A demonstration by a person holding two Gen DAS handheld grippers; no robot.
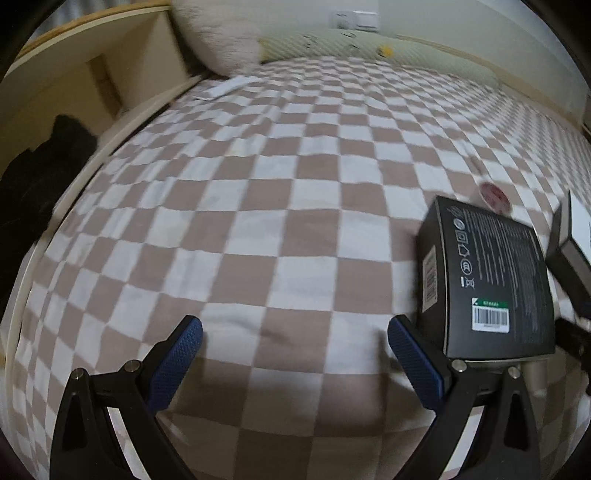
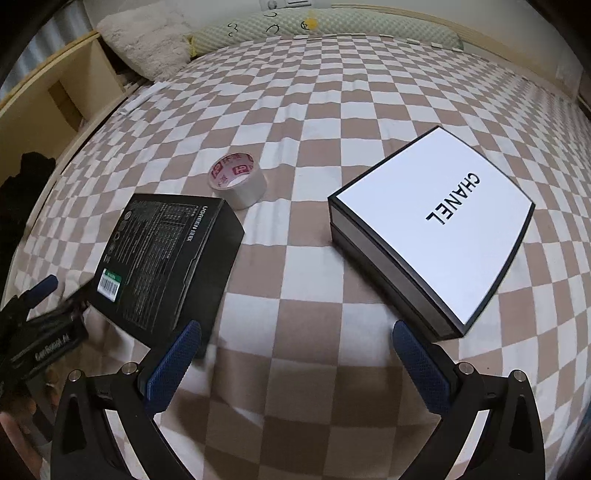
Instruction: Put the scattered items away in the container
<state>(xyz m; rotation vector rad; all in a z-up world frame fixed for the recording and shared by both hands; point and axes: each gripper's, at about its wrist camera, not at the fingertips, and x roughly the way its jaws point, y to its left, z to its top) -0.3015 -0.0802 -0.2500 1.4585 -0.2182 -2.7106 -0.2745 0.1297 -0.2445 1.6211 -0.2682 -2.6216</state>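
- R gripper (image 2: 295, 336): jaws spread wide, nothing btwn them; hovers over the bed (image 2: 306, 295) w/ checked cover, aimed at the gap btwn the two boxes.
- L gripper (image 1: 294, 332): jaws also wide apart, empty; its right finger sits just beside the near corner of the black box (image 1: 491, 280). Contact or not: can't tell.
- Black box (UGREEN print, barcode label): lies flat on bed, left of centre in R wrist view, printed face up. L gripper is visible at its near-left corner in that view.
- White-lidded box (image 2: 436, 229) (CHANEL lettering, black base): flat on bed, right of black box, apart from it. Lid on, closed. Judged to be the container, not certain.
- Tape roll (image 2: 238, 181): stands on its flat side just beyond black box's far corner; close to it, touching or not unclear. Red print on the core.
- Far end: fluffy pillow (image 2: 144, 44) + long green bolster (image 2: 332, 26) along the headboard side; wooden shelf unit (image 2: 55, 96) off bed's left edge.
- Progress (judgement): nothing stowed yet. Black box + tape both loose on bed, container lid shut. Left to do: open lid, move both items in. Black box looks large vs. container; fit uncertain.
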